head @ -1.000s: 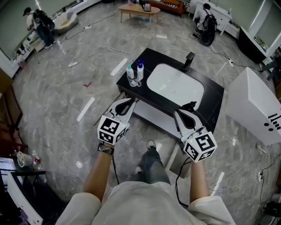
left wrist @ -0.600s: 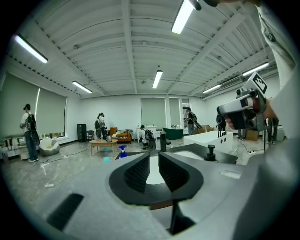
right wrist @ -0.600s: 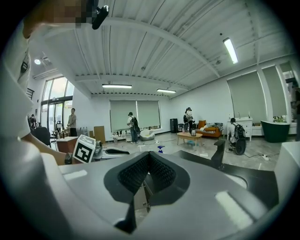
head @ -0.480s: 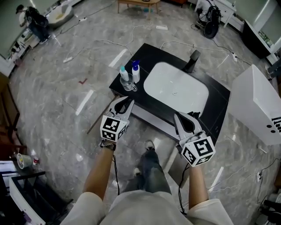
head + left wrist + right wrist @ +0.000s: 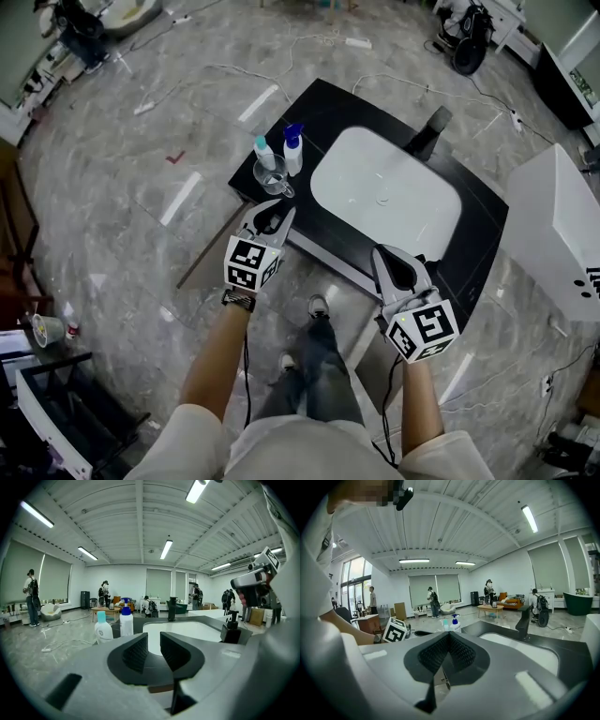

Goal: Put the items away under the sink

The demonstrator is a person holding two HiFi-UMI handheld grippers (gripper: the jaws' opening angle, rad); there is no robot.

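Task not yet begun, as far as visible.
- White bottle with teal cap [image 5: 263, 153], white bottle with blue cap [image 5: 294, 150] and clear glass cup [image 5: 273, 176] all stand on left corner of black counter [image 5: 328, 103], beside white oval basin [image 5: 384, 192]. No item is under sink.
- Left gripper [image 5: 275, 214] near cup, not touching. Jaws just been opening, now apart, nothing between.
- Right gripper [image 5: 392, 258] at counter front edge. Jaws pressed together, empty.
- Left to do: grasp each item, carry it below. Space under sink mostly hidden.
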